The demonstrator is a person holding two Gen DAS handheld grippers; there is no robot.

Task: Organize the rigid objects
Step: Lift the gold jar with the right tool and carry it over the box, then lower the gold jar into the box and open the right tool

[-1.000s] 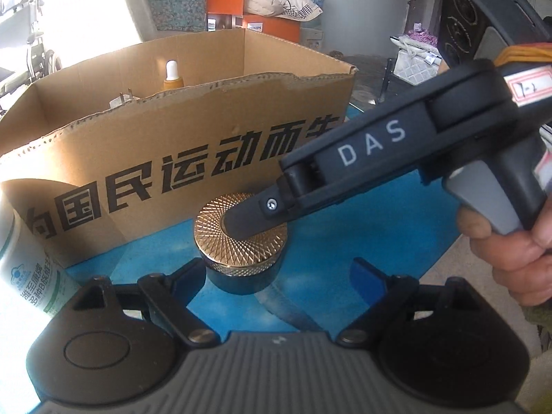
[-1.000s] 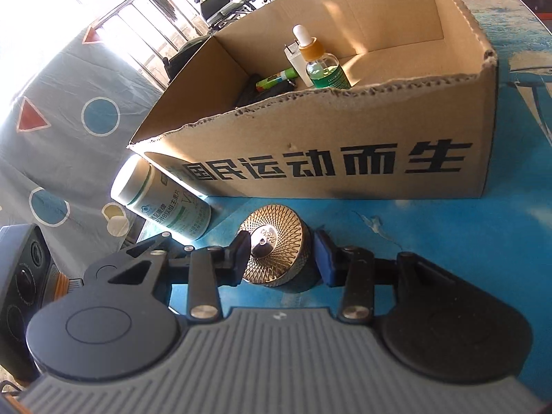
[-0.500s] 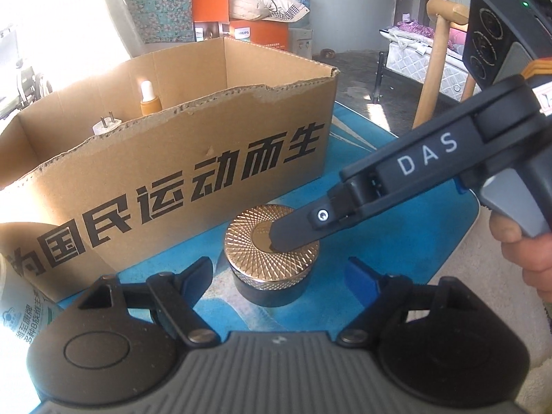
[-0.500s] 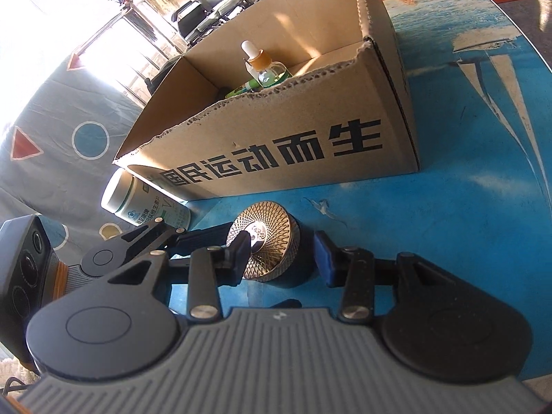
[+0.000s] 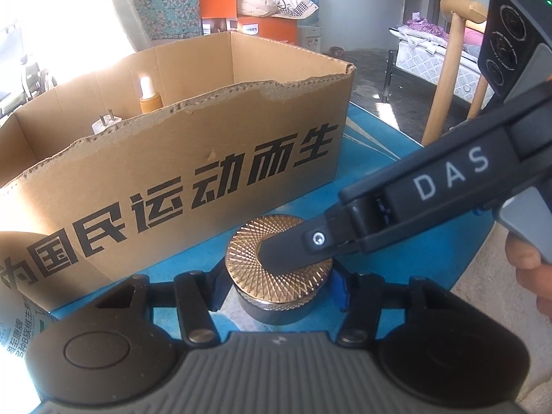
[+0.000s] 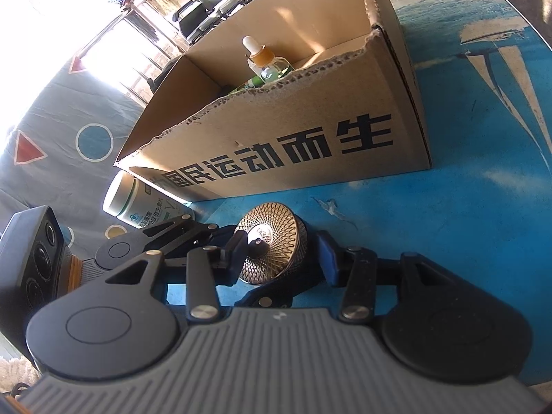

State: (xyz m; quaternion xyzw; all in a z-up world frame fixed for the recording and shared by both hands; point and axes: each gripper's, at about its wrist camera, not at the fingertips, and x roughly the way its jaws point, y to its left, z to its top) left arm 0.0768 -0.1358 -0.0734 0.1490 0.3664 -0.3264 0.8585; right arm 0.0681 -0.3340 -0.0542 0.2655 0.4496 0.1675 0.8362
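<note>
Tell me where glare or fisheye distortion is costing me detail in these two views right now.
Left wrist view: sunlight blows out the upper left, and the white vitamin bottle at the left edge is washed out and stretched. The gold knurled jar lid is sharp. Right wrist view: the upper-left windows are overexposed; the brown cardboard box looks tilted and bowed, and the dropper bottle inside catches strong light.

Left gripper (image 5: 277, 288) angled downward, jaws closing around a gold-lidded jar (image 5: 279, 269), pads beside its flanks, right gripper (image 6: 284, 253) reaching in from the right, one finger (image 5: 293, 250) lying across the lid, jaws opening, bare hand (image 5: 531, 276) on its trigger
</note>
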